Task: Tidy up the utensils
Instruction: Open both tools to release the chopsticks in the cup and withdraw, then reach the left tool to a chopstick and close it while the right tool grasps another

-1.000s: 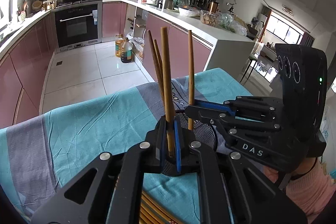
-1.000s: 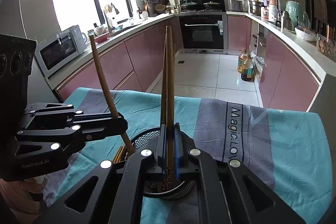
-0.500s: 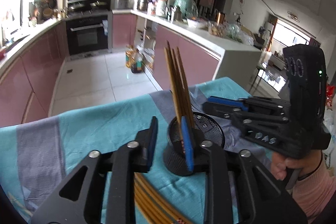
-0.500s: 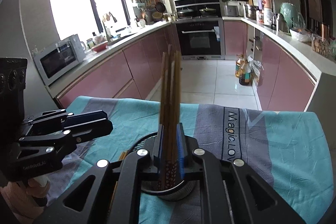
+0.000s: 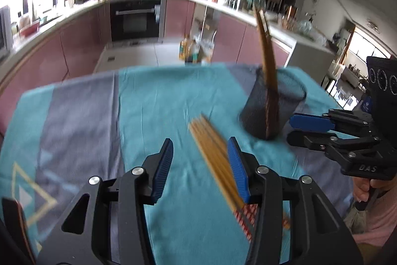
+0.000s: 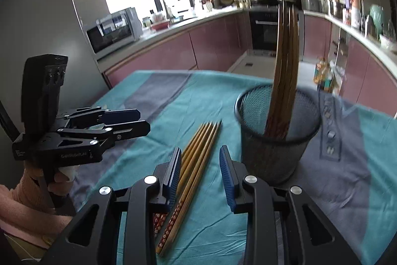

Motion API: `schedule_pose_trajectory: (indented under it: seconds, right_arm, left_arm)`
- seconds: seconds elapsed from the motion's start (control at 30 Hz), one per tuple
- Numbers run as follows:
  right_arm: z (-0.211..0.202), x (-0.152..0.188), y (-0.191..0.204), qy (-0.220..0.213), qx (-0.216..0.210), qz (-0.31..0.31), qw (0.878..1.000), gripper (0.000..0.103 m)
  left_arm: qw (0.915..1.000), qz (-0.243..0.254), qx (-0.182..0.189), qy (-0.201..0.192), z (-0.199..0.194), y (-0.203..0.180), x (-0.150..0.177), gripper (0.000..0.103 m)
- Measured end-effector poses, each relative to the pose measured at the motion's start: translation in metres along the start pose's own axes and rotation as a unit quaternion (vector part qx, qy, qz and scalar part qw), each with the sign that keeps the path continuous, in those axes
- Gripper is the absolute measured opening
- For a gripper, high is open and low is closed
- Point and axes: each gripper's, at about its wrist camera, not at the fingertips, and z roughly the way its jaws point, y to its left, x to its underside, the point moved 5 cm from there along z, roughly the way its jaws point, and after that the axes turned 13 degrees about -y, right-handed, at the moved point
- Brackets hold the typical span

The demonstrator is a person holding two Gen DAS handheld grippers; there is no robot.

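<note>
A black mesh cup (image 6: 275, 140) stands on the teal and grey cloth with several brown chopsticks (image 6: 284, 71) upright in it; it also shows in the left wrist view (image 5: 271, 108). A bundle of loose chopsticks (image 6: 196, 155) lies flat on the cloth left of the cup, also in the left wrist view (image 5: 213, 160). My left gripper (image 5: 201, 165) is open and empty above that bundle. My right gripper (image 6: 199, 173) is open and empty, over the bundle's near end and just left of the cup.
The table carries a teal and grey cloth (image 6: 153, 101) with its far edge toward the kitchen floor. Pink cabinets and an oven (image 6: 268, 24) stand beyond. Each gripper shows in the other's view, left (image 6: 119, 123) and right (image 5: 315, 128).
Both grippers let go of their chopsticks, which now stand in the cup, then opened and drew back and down toward the loose bundle on the cloth.
</note>
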Motion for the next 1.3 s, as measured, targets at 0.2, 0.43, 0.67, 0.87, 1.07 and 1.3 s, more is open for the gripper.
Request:
schedule_pose_trajectory:
  seconds: [0.2, 0.43, 0.67, 0.87, 1.07, 1.3]
  right_arm:
    - [0.027, 0.029, -0.002, 0.042, 0.014, 0.020, 0.999, 0.030]
    - [0.035, 0.041, -0.006, 0.057, 0.021, 0.025, 0.998, 0.029]
    - [0.041, 0.045, -0.004, 0.062, 0.026, 0.022, 0.998, 0.028]
    - [0.050, 0.046, -0.001, 0.065, 0.035, 0.012, 0.997, 0.026]
    - [0.052, 0.044, -0.001, 0.066, 0.044, 0.006, 0.997, 0.024]
    - [0.053, 0.044, -0.002, 0.071, 0.045, 0.005, 0.996, 0.023]
  left_arm:
    - [0.9992, 0.004, 0.001, 0.040, 0.015, -0.004, 0.037, 0.045]
    - [0.9980, 0.008, -0.007, 0.063, 0.030, -0.016, 0.052, 0.044]
    - [0.9974, 0.008, -0.008, 0.072, 0.034, -0.018, 0.058, 0.044]
    - [0.9968, 0.011, -0.010, 0.078, 0.038, -0.022, 0.060, 0.043]
    - [0.9969, 0.012, -0.012, 0.077, 0.039, -0.022, 0.060, 0.043]
    - [0.9966, 0.018, -0.016, 0.079, 0.041, -0.020, 0.062, 0.040]
